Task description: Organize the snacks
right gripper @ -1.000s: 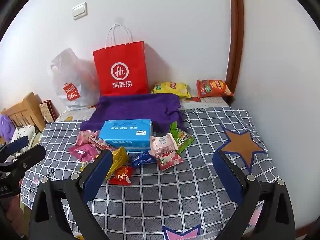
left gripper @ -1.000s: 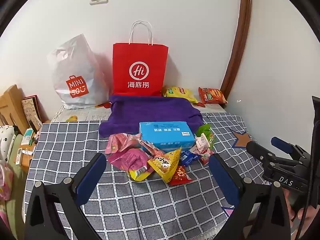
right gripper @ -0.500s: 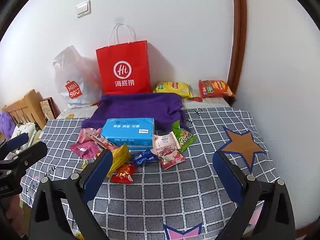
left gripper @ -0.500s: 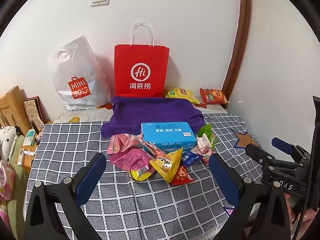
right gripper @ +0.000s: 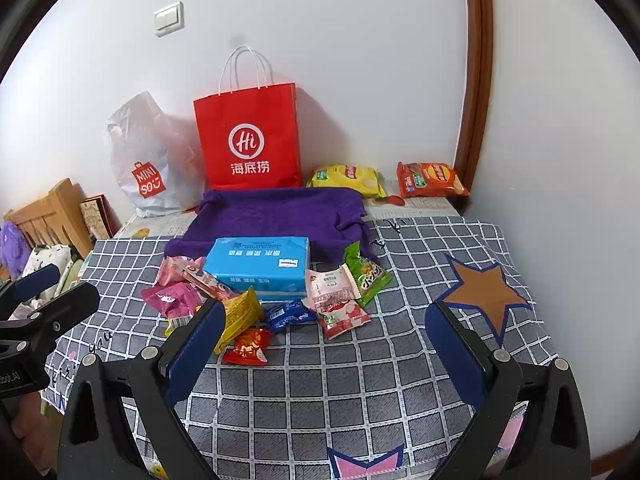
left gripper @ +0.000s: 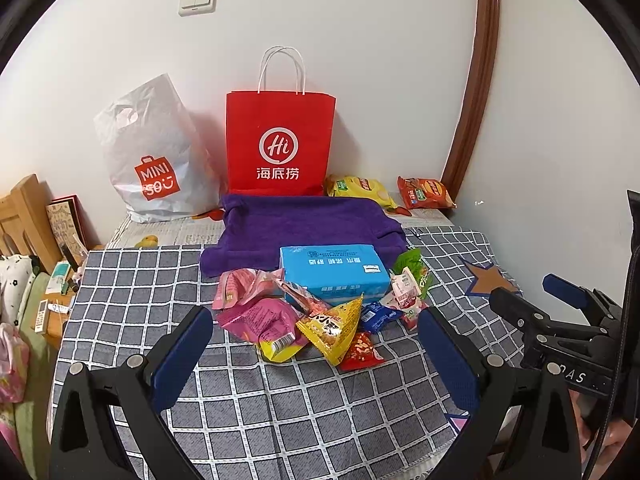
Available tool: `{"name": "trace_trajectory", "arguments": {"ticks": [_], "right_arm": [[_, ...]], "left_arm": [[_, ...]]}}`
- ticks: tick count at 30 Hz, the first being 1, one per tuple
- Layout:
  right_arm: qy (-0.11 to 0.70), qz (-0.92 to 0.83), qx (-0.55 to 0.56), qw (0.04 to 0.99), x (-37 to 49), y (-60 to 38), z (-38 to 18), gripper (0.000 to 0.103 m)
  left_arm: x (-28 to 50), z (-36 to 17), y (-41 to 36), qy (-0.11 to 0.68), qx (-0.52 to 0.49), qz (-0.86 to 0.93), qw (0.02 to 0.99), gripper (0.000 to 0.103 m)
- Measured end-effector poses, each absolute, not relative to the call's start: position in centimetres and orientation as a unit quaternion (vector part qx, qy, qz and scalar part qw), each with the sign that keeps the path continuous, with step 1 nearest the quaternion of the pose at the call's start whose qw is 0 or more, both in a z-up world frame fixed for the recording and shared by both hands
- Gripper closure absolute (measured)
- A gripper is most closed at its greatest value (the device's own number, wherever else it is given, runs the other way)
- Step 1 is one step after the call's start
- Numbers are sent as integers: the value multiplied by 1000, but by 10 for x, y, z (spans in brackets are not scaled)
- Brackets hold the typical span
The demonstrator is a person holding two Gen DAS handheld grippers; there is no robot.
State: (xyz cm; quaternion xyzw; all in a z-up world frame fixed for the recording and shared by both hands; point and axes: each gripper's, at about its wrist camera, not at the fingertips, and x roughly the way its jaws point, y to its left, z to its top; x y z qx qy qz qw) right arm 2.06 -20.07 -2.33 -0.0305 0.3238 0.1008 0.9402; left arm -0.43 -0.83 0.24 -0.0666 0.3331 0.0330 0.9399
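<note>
Left wrist view: left gripper (left gripper: 316,356) jaws spread, empty, above checked cloth (left gripper: 280,412). Snack pile (left gripper: 320,316) mid-table, touching blue box (left gripper: 334,270), purple towel (left gripper: 308,220) behind. Right gripper (right gripper: 324,348) jaws spread, empty, near pile.
</note>
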Motion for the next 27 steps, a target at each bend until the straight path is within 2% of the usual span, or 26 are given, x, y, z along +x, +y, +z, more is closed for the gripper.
{"name": "trace_trajectory", "arguments": {"ticks": [27], "right_arm": [[317,106,-32,942,13,-199,-21,3]], "left_arm": [[-11,7,-13,328,-63,31,942,1]]}}
